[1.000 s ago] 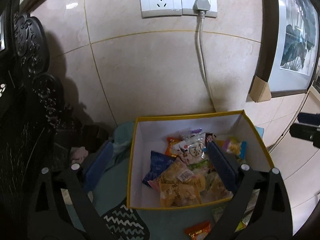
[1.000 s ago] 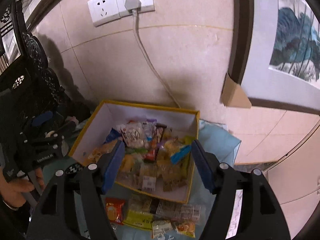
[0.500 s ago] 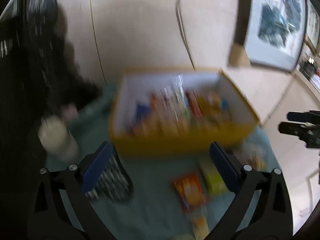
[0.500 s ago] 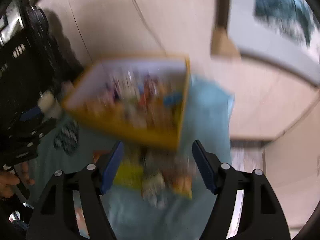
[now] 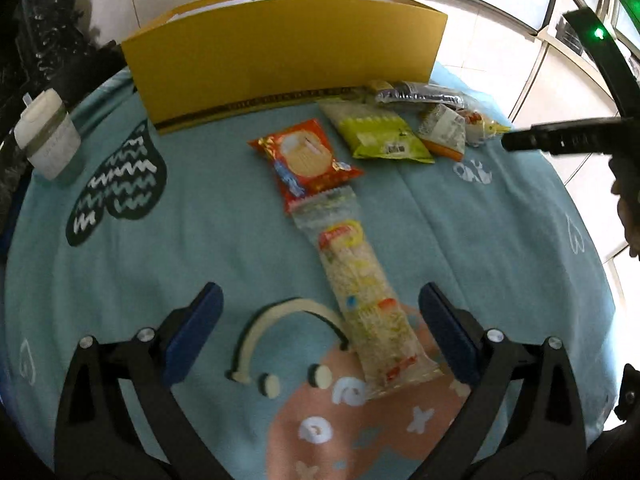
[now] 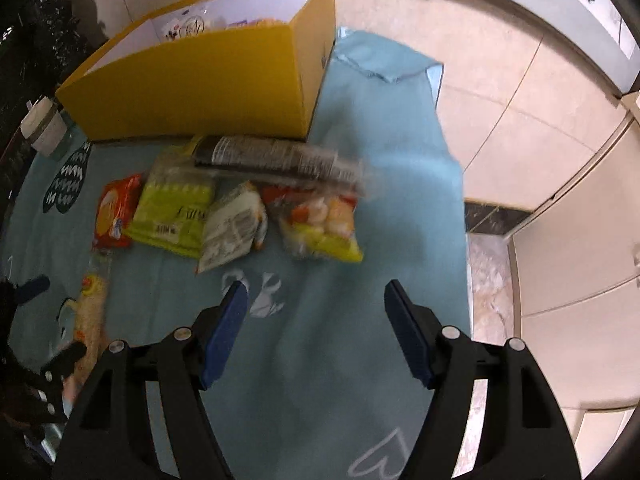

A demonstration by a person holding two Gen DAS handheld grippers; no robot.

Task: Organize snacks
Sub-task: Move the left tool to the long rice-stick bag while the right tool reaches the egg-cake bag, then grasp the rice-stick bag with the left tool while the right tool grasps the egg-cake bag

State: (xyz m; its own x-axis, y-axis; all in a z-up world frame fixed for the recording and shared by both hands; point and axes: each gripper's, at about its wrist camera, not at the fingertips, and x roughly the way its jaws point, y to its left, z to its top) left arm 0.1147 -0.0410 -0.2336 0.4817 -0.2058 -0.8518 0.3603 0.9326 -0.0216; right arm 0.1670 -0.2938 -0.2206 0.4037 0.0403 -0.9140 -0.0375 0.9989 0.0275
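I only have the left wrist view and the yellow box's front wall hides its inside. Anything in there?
Observer: Yes, the right wrist view looks over the yellow box rim; snack packets lie inside.
Operator: What's right of the green packet? It's cramped here.
Observer: A white packet, then a clear bag of orange and yellow pieces.
Operator: Is the right gripper holding anything?
Observer: No, the right gripper is open over bare blue cloth.

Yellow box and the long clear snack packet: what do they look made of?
Yellow box: likely matte cardboard, with flat stiff walls, sharp folded corners and a white inside. Long clear packet: thin glossy plastic film, see-through to pale contents, with a crimped end seal.
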